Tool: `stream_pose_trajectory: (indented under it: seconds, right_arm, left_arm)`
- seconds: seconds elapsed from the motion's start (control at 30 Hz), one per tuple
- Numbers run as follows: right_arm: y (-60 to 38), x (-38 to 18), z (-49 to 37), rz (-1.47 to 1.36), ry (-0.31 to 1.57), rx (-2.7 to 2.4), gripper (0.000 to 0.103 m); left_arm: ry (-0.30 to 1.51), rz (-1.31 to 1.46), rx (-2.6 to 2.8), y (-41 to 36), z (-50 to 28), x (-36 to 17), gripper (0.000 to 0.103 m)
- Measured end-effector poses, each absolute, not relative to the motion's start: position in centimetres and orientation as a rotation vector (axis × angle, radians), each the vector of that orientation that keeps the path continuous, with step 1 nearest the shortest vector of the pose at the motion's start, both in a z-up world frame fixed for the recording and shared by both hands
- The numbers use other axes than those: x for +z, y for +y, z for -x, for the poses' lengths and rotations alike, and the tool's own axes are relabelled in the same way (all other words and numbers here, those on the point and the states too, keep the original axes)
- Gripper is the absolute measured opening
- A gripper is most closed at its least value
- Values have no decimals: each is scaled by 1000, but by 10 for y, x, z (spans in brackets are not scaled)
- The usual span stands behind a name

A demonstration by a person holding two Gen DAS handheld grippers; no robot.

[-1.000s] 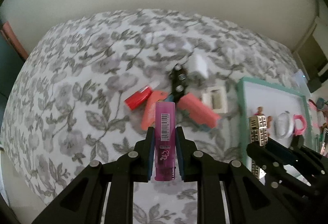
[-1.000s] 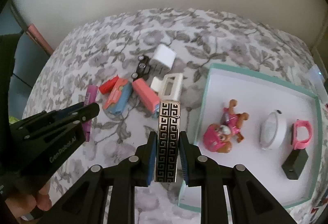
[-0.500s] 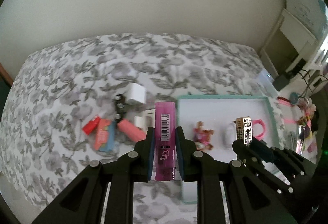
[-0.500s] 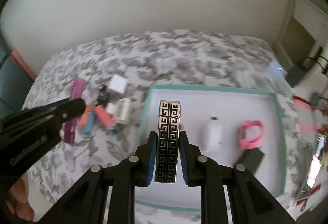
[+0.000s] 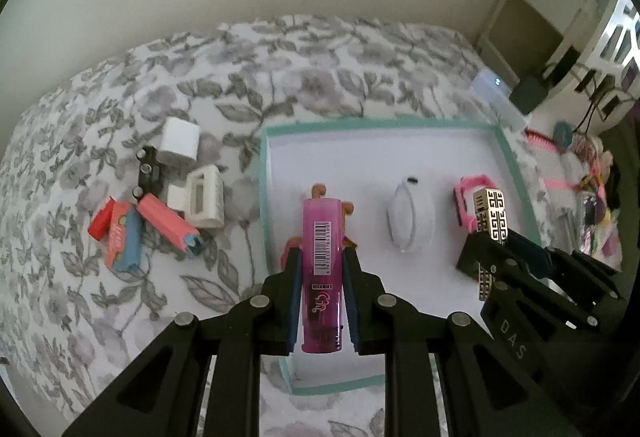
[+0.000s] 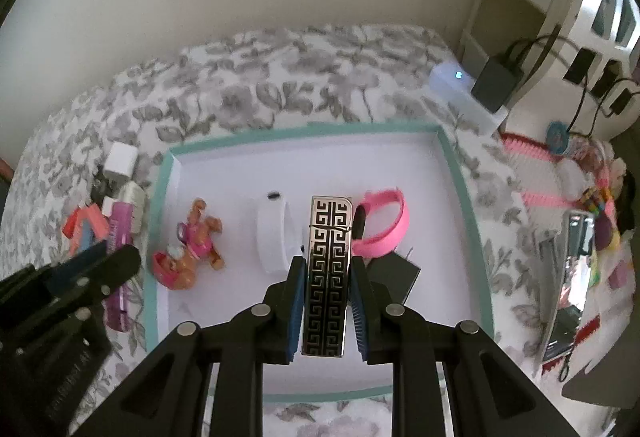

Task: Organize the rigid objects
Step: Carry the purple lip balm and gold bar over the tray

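Meanwhile each claw, left (image 5: 320, 273) gripping a pink lighter (image 5: 322, 257), right (image 6: 326, 277) a patterned lighter (image 6: 327, 269), hangs over the toy-cluttered tray (image 6: 460, 181).

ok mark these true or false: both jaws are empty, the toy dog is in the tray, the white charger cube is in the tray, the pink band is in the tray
1. Both jaws are empty: false. The left gripper is shut on a pink lighter, the right gripper on a patterned lighter.
2. The toy dog is in the teal-rimmed tray: true.
3. The white charger cube is in the tray: false. It lies on the floral cloth.
4. The pink band is in the tray: true.
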State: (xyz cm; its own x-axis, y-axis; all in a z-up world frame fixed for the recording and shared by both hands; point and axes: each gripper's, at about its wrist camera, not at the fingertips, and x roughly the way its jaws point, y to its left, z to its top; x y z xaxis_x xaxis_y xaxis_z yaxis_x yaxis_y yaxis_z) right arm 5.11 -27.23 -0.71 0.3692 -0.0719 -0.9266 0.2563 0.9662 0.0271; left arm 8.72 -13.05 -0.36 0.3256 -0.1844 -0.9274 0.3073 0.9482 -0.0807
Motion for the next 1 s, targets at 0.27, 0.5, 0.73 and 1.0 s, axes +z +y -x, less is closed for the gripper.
stream_pose_trajectory:
  seconds: [0.27, 0.5, 0.73, 1.0]
  right_arm:
    - [-265, -31, -52, -147, 1258, -184, 23]
    - [-263, -44, -52, -126, 1305, -179, 23]
    - [-263, -53, -52, -119, 1340, -176, 23]
    - [-261, -62, -53, -115, 1371, -176, 23]
  left_arm:
    - [1247, -140, -318, -134, -87, -23, 20]
    - [1282, -158, -320, -136, -86, -34, 20]
    - [1316, -163, -318, -136, -85, -46, 21]
    - [1343, -174, -311, -136, -86, -56, 21]
